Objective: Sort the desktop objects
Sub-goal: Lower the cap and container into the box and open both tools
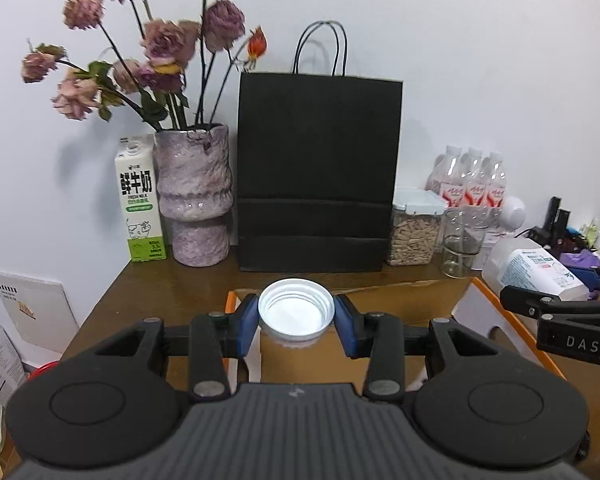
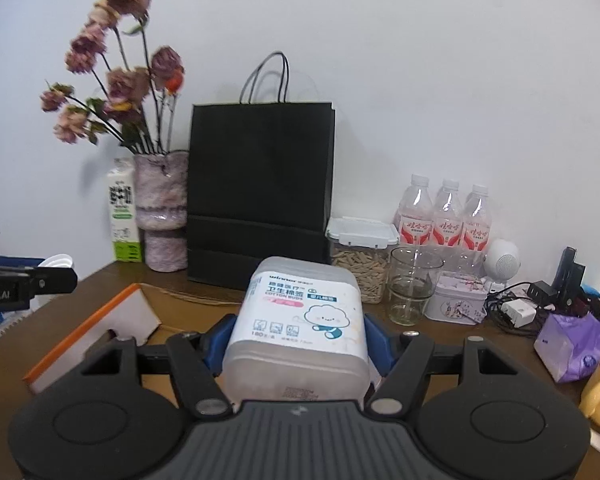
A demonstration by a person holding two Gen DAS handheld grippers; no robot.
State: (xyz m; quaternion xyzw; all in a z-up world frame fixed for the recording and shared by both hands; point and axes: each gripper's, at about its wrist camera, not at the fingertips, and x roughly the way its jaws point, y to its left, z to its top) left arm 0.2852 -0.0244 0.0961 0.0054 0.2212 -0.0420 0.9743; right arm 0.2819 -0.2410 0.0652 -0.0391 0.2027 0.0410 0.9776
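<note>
Cotton-bud box lies lengthwise away (label up) in right gripper.

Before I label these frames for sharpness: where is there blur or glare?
Left wrist view: flowers smeared by motion, glare on vase; white lid sharp. Right wrist view: flowers and milk carton blurred; cotton bud box crisp.

I count three water bottles, one black paper bag, one milk carton, one vase, one empty glass.
</note>
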